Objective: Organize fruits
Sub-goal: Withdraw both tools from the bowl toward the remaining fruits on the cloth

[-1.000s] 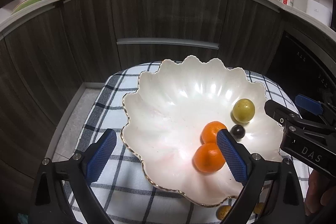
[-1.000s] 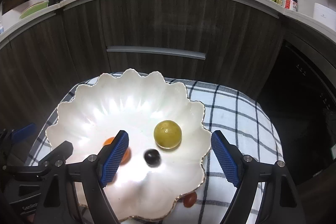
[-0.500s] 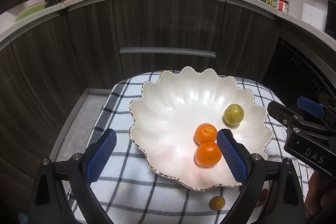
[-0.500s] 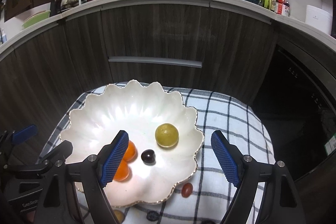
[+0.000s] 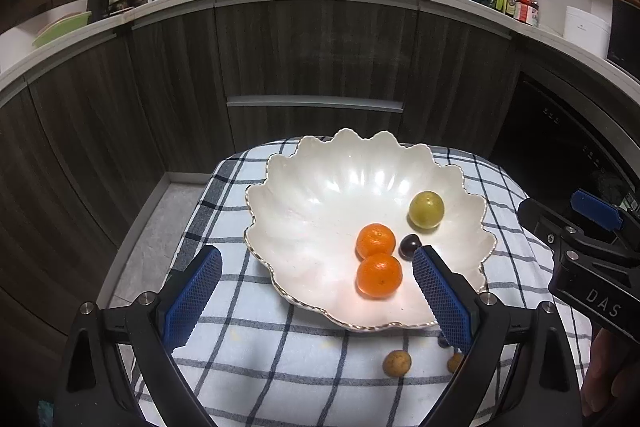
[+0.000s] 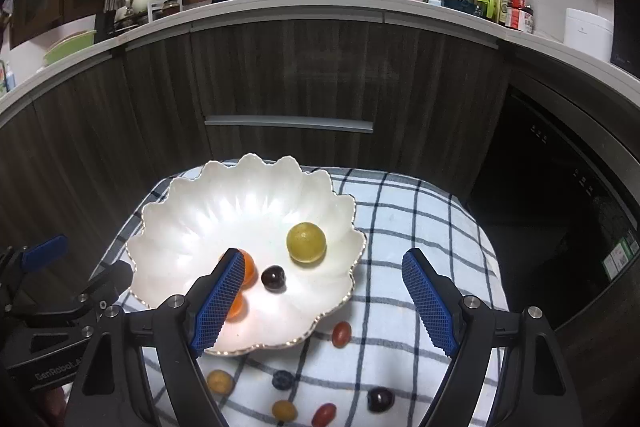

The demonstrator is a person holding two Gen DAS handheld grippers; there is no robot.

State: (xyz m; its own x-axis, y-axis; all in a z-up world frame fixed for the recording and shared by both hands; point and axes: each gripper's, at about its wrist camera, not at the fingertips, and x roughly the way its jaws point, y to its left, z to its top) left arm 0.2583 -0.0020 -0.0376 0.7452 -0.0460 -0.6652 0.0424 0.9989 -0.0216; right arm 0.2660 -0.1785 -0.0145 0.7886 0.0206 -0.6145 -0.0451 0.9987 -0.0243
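While both hover — left claw (image 5: 316,301) released | right claw (image 6: 324,301) released | bowl (image 6: 192,227) mid-frame — two oranges (image 5: 379,275), green fruit (image 6: 306,242), dark cherry (image 6: 273,277).

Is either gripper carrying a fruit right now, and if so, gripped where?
Nothing is held. The left gripper and right gripper both stand open and empty above the scalloped white bowl and checked cloth.
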